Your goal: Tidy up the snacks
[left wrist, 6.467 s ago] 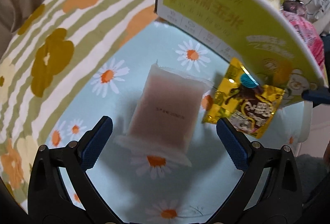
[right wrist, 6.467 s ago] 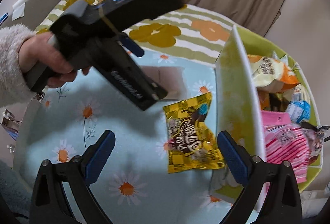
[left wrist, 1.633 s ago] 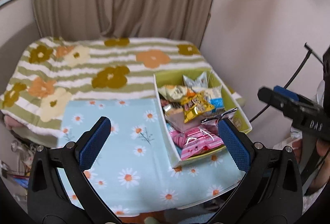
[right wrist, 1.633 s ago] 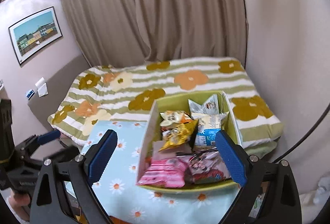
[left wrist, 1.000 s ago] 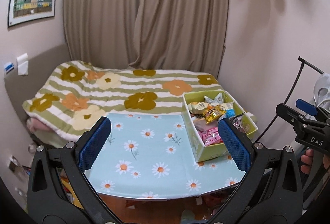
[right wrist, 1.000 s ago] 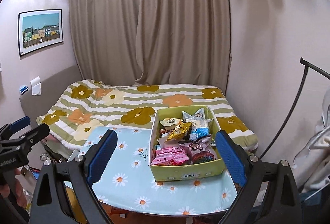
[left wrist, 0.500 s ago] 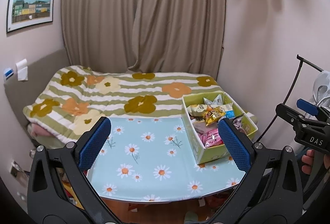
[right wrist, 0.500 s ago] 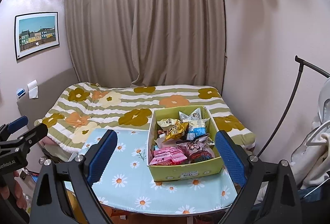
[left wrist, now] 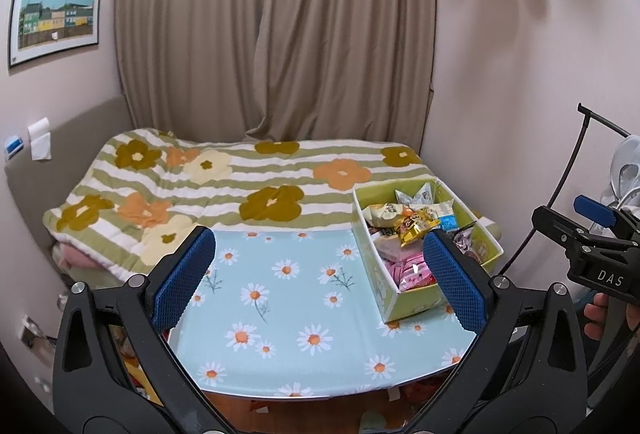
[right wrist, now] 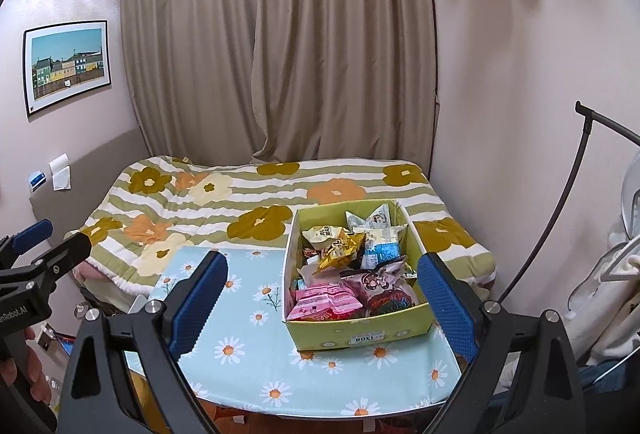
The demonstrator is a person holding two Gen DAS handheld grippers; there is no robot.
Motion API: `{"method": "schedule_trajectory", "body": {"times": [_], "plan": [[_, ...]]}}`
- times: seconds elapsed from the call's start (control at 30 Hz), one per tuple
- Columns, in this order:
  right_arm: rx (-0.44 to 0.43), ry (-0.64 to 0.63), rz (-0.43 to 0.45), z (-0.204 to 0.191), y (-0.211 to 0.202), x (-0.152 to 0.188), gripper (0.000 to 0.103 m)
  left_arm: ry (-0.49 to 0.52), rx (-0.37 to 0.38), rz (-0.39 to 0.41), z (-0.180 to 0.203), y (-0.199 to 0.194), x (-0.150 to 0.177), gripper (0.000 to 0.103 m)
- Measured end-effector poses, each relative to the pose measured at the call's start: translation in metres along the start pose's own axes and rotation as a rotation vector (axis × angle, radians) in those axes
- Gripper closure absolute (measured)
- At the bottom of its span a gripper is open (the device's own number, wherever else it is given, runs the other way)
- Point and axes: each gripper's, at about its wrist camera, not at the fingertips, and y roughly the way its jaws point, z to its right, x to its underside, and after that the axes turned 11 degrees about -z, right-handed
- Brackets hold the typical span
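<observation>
Both grippers have pulled far back from the table since the earlier frames, when the left one hung low over a pale pink packet and a yellow chocolate bag lying loose on the cloth; now neither packet is on the cloth any more.

The left gripper (left wrist: 320, 280) has its jaws spread wide with nothing between them, and the right gripper (right wrist: 322, 300) is equally spread and empty. Each is held high and tilted a little down, probably so that the whole table can be looked over.

The snacks (right wrist: 348, 274) lie heaped in the green box (right wrist: 360, 334), which stands ahead of the right gripper, slightly toward its right finger, and ahead-right of the left gripper, partly hidden behind its right finger. The yellow bag (right wrist: 340, 248) rests on top of the pile, and a pink bag (right wrist: 324, 300) sits at the near wall. I cannot say for sure where the pale pink packet went; it may be under the others.

The daisy tablecloth (left wrist: 280, 298) in front of the left gripper carries no loose packet, so I judge the sorting finished, or very nearly.
</observation>
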Motion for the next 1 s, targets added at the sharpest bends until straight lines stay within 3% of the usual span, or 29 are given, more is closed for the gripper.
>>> {"method": "schedule_trajectory", "body": {"times": [1.0], "plan": [[-0.005, -0.013, -0.01, -0.016, 0.005, -0.005, 0.008, -0.031, -0.032, 0.005, -0.016, 0.005, 0.007, 0.0]]}}
